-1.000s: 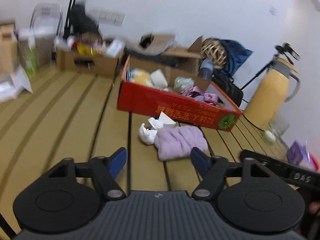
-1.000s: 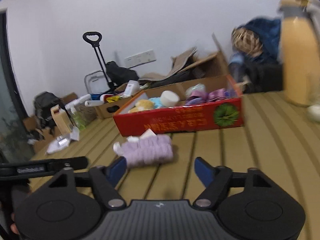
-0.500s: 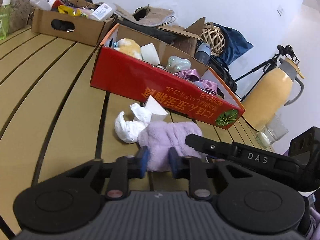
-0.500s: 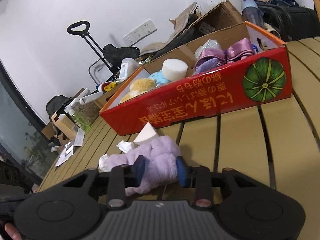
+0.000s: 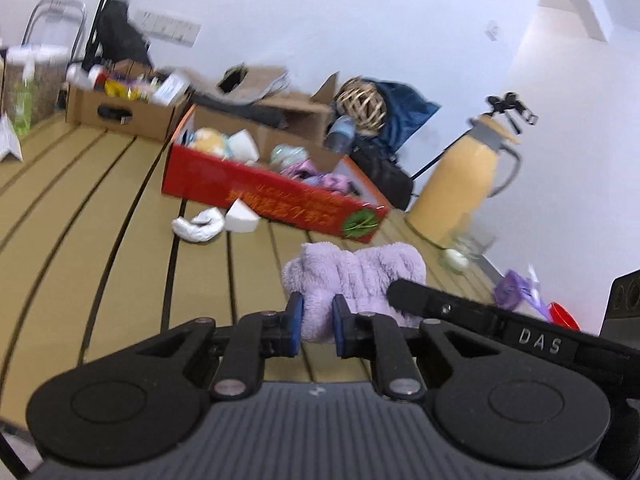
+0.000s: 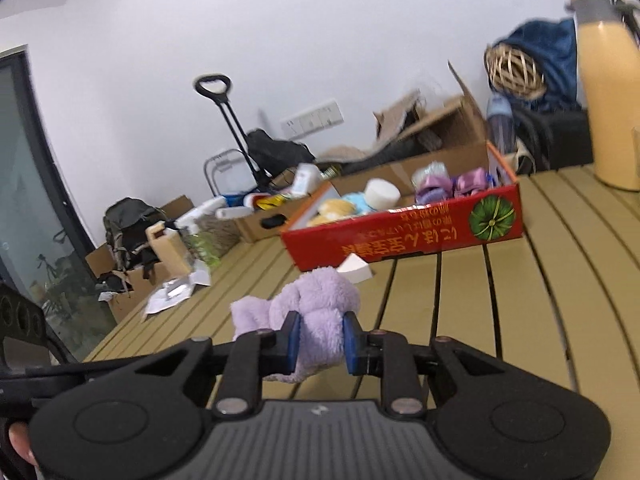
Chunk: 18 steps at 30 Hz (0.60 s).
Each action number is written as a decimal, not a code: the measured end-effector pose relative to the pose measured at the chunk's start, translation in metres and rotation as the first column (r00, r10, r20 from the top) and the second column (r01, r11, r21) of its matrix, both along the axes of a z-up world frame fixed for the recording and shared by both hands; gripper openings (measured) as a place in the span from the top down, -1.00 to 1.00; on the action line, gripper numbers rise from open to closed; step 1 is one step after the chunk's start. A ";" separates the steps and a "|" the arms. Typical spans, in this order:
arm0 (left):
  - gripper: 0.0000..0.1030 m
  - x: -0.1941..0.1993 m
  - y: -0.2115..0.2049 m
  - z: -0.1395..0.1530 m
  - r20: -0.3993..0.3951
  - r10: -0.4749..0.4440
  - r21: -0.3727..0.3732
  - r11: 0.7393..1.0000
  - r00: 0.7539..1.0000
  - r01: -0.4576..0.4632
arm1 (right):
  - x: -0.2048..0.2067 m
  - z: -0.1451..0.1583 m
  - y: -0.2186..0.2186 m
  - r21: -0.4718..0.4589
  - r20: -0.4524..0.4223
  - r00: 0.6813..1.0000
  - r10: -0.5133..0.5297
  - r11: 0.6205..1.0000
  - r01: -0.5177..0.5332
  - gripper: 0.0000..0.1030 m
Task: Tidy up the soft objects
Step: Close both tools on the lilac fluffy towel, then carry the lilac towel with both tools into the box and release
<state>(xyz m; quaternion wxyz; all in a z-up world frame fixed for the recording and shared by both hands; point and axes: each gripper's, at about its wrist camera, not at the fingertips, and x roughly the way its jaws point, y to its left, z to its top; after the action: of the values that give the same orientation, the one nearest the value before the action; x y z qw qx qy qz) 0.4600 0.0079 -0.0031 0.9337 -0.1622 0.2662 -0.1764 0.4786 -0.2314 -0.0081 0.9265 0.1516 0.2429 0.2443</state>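
The fluffy purple towel [image 5: 356, 276] looks light and squishy, so a bunched-up fold is a good place to pinch. It hangs above the slatted table [image 5: 100, 216], near the red box [image 5: 272, 196]. The left gripper [image 5: 316, 326] and right gripper [image 6: 320, 340] both squeeze it, one at each end.

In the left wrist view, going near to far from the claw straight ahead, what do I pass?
left claw shut on the purple fluffy cloth → bare slatted table → red cardboard box holding soft items → brown cardboard boxes against the wall.
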 end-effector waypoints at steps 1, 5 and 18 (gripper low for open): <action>0.70 -0.009 -0.001 0.006 0.013 -0.009 0.001 1.000 1.000 0.009 | -0.010 0.004 -0.004 0.003 0.006 1.000 -0.004 1.000 0.004 0.59; 0.70 -0.046 -0.009 0.025 0.075 -0.030 0.010 1.000 0.997 0.030 | -0.046 0.020 -0.014 0.018 0.036 0.999 -0.018 1.000 0.017 0.59; 0.70 -0.112 -0.014 0.051 0.183 -0.017 0.022 1.000 0.983 0.013 | -0.113 0.045 -0.017 0.041 0.119 0.993 -0.020 0.999 0.015 0.59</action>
<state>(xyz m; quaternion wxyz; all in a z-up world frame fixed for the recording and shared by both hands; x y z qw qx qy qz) 0.3475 -0.0059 0.0479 0.9545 -0.1334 0.1822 -0.1950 0.3660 -0.2484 0.0374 0.9382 0.1573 0.1810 0.2497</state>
